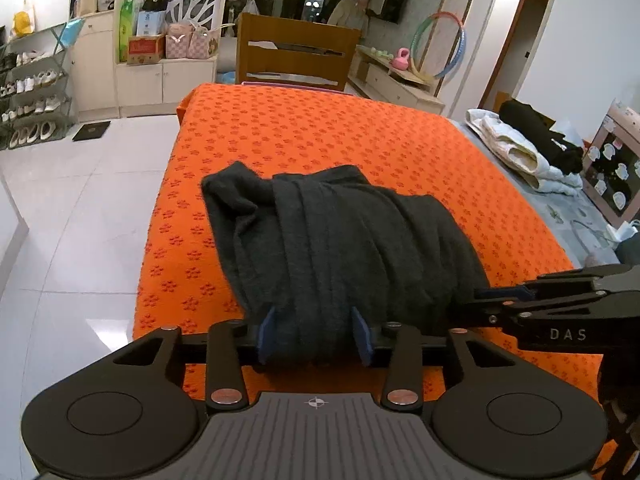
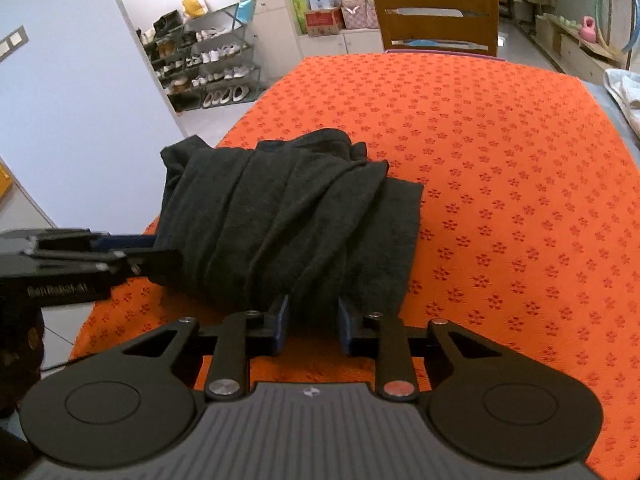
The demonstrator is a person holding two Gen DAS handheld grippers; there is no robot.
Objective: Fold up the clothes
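1. A dark grey garment, bunched into rumpled folds, lies on an orange cloth covering the table.
2. The left gripper has its blue fingers clamped on the garment's near edge, at 6 o'clock in its own view.
3. The right gripper likewise pinches a fold of the near edge between its jaws.
4. A wooden chair stands at the table's far end, at 12 o'clock.

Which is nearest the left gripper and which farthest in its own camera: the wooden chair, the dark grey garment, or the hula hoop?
1. dark grey garment, between the left gripper fingers.
2. wooden chair, beyond the table's far edge.
3. hula hoop, against the far right wall.
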